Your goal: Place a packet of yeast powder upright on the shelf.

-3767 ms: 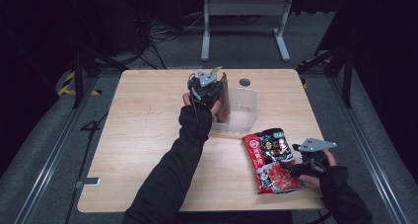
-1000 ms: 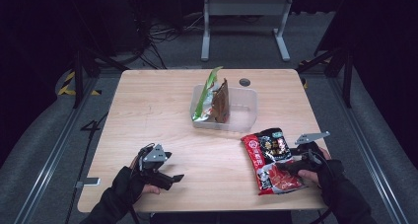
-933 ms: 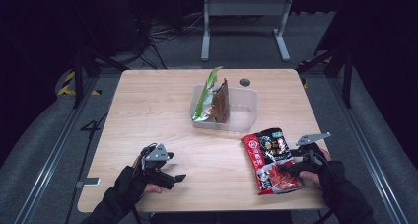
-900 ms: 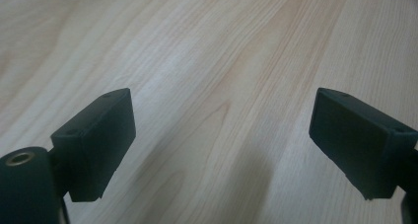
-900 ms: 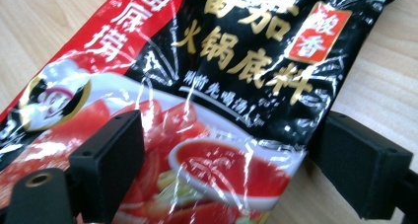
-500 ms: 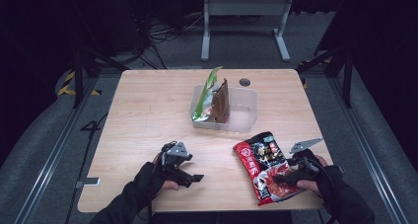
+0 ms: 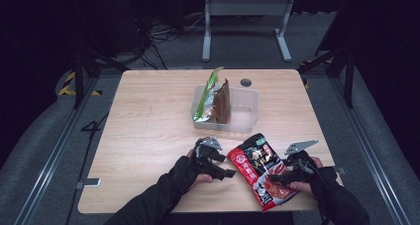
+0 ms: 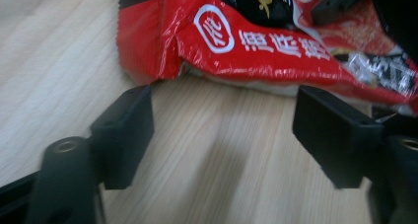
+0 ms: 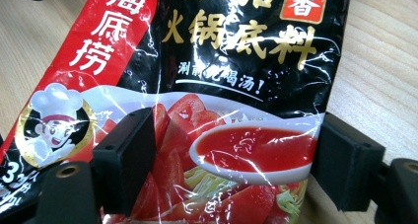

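A red and black soup-base packet (image 7: 255, 163) lies near the table's front edge, right of centre. My right gripper (image 7: 275, 178) rests on its lower right part. In the right gripper view its jaws stand wide apart (image 9: 231, 150), with the packet (image 9: 236, 61) spread under and between them. My left gripper (image 7: 225, 166) sits just left of the packet, pointing at it. Seen from the left gripper view, that gripper is open (image 8: 229, 130) over bare wood. The packet's red edge (image 8: 256, 41) lies just beyond the fingertips and is slightly raised off the table.
A clear plastic container (image 7: 247, 93) stands at the middle back of the wooden table (image 7: 148, 116). A green packet (image 7: 205, 98) and a brown packet (image 7: 223, 103) stand upright in it. A round cable hole (image 7: 245, 82) lies behind it. Dark floor and stands surround the table.
My left gripper has left the container, dropped to the front left, then slid right up to the packet. The right gripper has shifted the packet a little to the left and turned it.
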Available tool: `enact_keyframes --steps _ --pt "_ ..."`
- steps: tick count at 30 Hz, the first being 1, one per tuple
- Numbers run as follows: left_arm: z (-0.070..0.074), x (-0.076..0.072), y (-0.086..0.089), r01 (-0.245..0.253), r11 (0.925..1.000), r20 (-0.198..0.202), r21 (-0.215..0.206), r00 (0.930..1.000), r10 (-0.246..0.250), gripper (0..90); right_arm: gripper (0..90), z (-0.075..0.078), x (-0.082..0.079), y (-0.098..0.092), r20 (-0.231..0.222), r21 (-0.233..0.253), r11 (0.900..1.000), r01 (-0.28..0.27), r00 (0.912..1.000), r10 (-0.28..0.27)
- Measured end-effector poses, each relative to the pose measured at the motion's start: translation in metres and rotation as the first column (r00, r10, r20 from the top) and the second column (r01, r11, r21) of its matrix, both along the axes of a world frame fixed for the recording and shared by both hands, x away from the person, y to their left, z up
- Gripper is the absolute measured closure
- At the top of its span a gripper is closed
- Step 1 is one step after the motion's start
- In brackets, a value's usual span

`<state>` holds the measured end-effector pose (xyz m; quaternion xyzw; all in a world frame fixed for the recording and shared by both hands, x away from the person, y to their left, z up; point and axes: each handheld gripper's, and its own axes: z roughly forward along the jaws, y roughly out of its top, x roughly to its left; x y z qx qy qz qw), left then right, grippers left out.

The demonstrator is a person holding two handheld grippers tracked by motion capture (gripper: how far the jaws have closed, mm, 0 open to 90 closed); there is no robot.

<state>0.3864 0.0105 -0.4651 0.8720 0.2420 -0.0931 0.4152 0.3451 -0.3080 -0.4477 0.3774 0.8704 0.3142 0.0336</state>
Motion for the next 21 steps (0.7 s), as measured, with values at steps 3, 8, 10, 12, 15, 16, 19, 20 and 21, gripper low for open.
enact_keyframes --steps 3,8,10,12,15,16,19,20,21 --pt "-0.003 0.004 -0.010 -0.012 0.9999 -0.026 0.002 0.9996 0.012 24.5 24.0 0.000 0.000 0.000 0.001 0.002 1.000 -0.002 1.0000 0.002" --pt "-0.003 0.011 -0.016 -0.026 0.9994 -0.056 -0.023 0.9981 0.025 27.7 25.3 -0.001 0.000 -0.001 0.007 0.008 1.000 -0.002 1.0000 0.002" --pt "-0.004 0.012 -0.018 -0.019 0.9986 -0.060 -0.050 0.9981 0.016 30.6 26.0 -0.001 0.000 0.000 0.011 0.011 1.000 0.002 0.9999 -0.002" --pt "-0.003 0.012 -0.019 -0.020 0.9984 -0.057 -0.054 0.9982 0.017 41.0 27.1 -0.001 0.000 0.000 0.015 0.012 1.000 0.002 0.9999 -0.002" --pt "-0.002 0.015 -0.019 -0.055 0.9967 -0.052 -0.059 0.9973 0.052 57.0 29.7 -0.002 0.001 0.002 0.018 0.027 0.999 0.018 0.9997 -0.018" --pt "-0.003 0.017 -0.019 -0.054 0.9969 -0.057 -0.058 0.9971 0.051 60.1 29.9 -0.002 0.002 0.003 0.023 0.022 1.000 0.015 0.9996 -0.016" --pt "-0.003 0.019 -0.020 -0.074 0.9957 -0.044 -0.055 0.9965 0.072 71.6 29.9 -0.002 0.002 0.003 0.017 0.034 0.999 0.026 0.9995 -0.026" --pt "-0.002 0.020 -0.019 -0.080 0.9949 -0.036 -0.062 0.9963 0.078 75.4 30.0 -0.002 0.002 0.003 0.016 0.040 0.999 0.027 0.9995 -0.028" --pt "-0.001 0.021 -0.019 -0.079 0.9951 -0.026 -0.060 0.9966 0.078 80.1 30.0 -0.002 0.003 0.002 0.013 0.048 0.998 0.028 0.9995 -0.029"
